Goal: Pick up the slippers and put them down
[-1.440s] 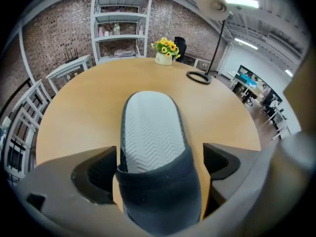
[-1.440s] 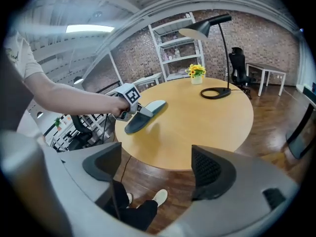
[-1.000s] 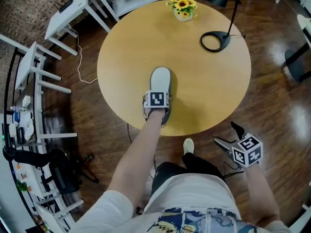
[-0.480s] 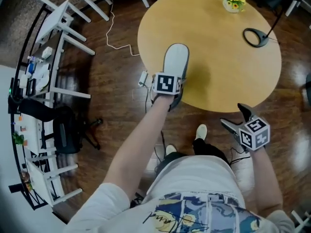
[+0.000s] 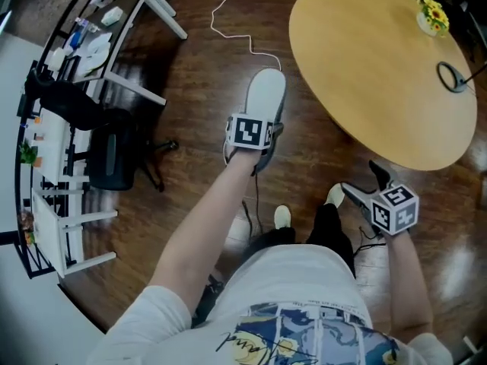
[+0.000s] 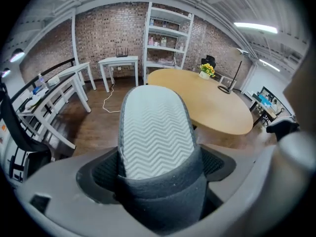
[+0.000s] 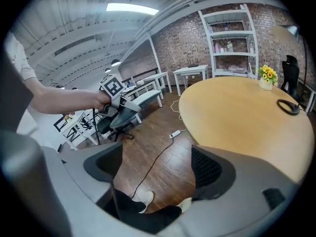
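A grey slipper [image 5: 262, 105] with a pale zigzag sole [image 6: 155, 132] is held in the air over the wooden floor, left of the round table [image 5: 380, 59]. My left gripper [image 5: 249, 147] is shut on its heel end; the slipper fills the space between the jaws in the left gripper view. My right gripper [image 5: 365, 188] hangs near the table's near edge, open with nothing between its jaws [image 7: 158, 181]. In the right gripper view the held slipper [image 7: 129, 107] shows at the left. No second slipper is in view.
A vase of yellow flowers [image 5: 432, 15] and a black lamp base [image 5: 455, 77] stand on the table. White desks [image 5: 91, 44], a black chair [image 5: 114, 154] and a white cable [image 5: 236, 36] lie to the left. The person's feet [image 5: 283, 217] are below.
My left gripper has carried the slipper off the table top and out to the left, over the floor. The head view has swung left. The right gripper has hardly moved.
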`<state>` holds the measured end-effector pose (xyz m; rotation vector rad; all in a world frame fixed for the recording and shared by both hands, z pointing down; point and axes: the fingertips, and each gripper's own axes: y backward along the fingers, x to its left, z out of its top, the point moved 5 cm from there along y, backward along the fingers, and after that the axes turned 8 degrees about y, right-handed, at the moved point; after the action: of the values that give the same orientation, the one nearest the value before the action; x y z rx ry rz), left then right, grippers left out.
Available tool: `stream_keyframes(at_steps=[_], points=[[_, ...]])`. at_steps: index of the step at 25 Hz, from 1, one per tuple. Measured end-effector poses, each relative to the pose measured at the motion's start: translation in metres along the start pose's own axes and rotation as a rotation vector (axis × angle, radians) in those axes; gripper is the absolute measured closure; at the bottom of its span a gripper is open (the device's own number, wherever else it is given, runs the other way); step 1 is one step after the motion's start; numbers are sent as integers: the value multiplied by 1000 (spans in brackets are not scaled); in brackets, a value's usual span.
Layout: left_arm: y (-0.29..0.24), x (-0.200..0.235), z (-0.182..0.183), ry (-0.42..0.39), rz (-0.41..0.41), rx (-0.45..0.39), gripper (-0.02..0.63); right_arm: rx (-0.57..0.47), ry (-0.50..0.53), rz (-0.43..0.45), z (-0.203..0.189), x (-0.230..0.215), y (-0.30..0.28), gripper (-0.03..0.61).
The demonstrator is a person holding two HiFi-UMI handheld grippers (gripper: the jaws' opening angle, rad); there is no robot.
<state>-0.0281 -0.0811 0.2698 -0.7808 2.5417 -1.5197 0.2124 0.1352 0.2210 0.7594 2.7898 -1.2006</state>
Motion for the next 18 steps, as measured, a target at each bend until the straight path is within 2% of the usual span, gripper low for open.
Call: stream_keyframes(at_steps=[5, 7, 10, 13, 18], points=[[-23, 74, -68, 90, 27, 70, 133, 52, -17, 0, -18, 46, -57, 138], [-44, 89, -90, 127, 30, 97, 133, 93, -17, 11, -29, 53, -77, 138], [-87, 116, -126, 165, 91, 159, 133, 144, -10, 40, -44, 54, -109, 142], [-157, 132, -155, 199, 87, 174, 135, 169, -7, 65, -67, 41, -158, 149], [-317, 154, -190, 225, 75, 163, 135, 206, 16, 67, -119, -20, -273, 149]])
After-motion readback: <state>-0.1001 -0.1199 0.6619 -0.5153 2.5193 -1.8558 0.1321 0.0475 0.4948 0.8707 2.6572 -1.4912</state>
